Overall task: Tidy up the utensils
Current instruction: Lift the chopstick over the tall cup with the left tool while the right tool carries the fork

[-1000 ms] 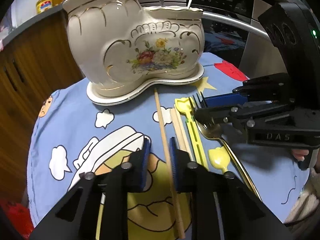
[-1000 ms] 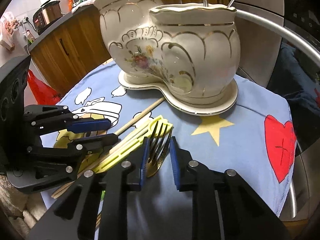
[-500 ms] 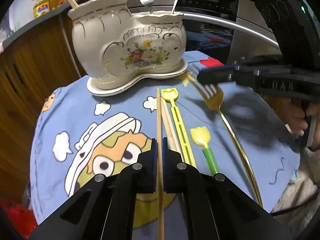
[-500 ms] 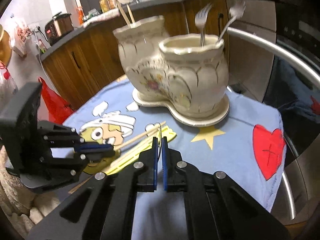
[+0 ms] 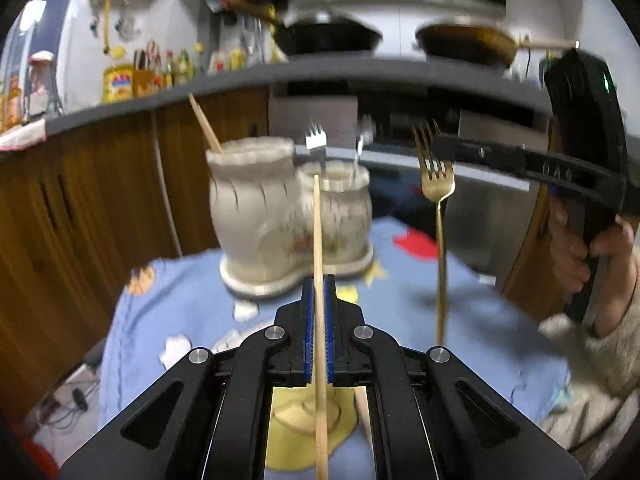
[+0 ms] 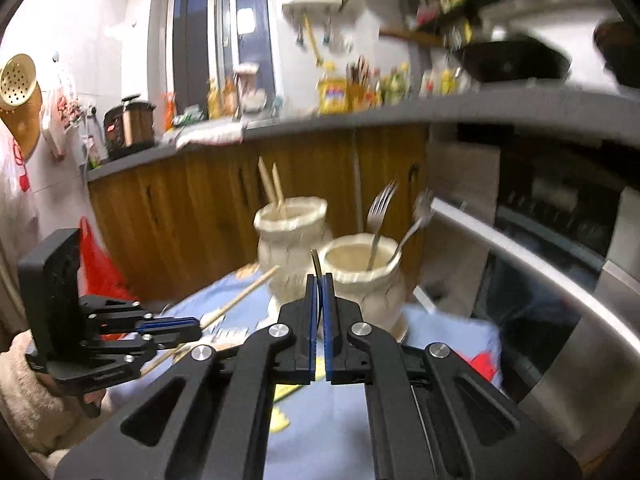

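We see the kitchen's wooden cabinets [image 5: 100, 208] behind a table with a blue cartoon cloth [image 5: 192, 304]. Near its far edge stands the glossy cream ceramic holder [image 5: 256, 216]. Above the cloth, our left gripper [image 5: 319, 292] pinches a wooden chopstick [image 5: 318, 240], and our right gripper [image 6: 319, 292] pinches a thin gold fork [image 5: 438, 200].

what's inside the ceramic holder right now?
Taller pot of the ceramic holder: two wooden chopsticks. Shorter pot: a silver fork and a second metal utensil, blurred. The pot walls hide their lower ends and anything lying at the bottom.
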Available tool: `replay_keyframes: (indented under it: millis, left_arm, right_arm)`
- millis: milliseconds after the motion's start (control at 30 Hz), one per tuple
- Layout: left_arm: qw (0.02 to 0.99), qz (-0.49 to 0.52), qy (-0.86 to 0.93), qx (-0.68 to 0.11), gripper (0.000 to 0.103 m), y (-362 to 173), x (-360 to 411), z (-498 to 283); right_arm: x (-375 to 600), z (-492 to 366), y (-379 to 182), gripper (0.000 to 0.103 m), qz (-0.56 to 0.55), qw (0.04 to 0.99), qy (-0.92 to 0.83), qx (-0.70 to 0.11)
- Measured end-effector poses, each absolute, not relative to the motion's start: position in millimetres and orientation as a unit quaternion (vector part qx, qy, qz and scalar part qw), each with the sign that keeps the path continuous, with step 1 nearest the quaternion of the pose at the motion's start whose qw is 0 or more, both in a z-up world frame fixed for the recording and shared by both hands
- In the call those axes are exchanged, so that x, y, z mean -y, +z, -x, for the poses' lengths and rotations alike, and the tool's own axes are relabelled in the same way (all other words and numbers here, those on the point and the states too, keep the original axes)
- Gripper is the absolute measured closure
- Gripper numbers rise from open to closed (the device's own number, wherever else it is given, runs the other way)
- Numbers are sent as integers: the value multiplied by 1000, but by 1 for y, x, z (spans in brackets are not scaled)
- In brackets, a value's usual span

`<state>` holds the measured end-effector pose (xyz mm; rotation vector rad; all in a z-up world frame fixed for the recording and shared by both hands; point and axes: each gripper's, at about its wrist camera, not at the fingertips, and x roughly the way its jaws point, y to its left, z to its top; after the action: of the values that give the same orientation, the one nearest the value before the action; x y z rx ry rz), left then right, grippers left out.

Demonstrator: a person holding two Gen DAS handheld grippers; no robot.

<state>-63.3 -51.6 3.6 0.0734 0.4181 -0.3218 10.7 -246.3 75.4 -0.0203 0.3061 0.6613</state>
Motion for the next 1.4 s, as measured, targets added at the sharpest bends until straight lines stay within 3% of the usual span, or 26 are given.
replay_keyframes:
  millis: [400,700,1033,1400]
  left_arm:
    - [984,-4,-144,-102,98,65,44,15]
    - [990,57,-120,-51,98,104,33,-50]
    - [992,69,-89,-58,98,78,38,-105]
    - [993,32,-104,-40,98,55,44,-73]
  right_arm:
    - [252,-38,129,101,-13,969,238,-68]
    - [298,-69,157,101,-121,977,175,-8]
    - [302,-99,132,100,-127,984,123,-11]
    - [276,-112,110,100,-79,984,152,-45]
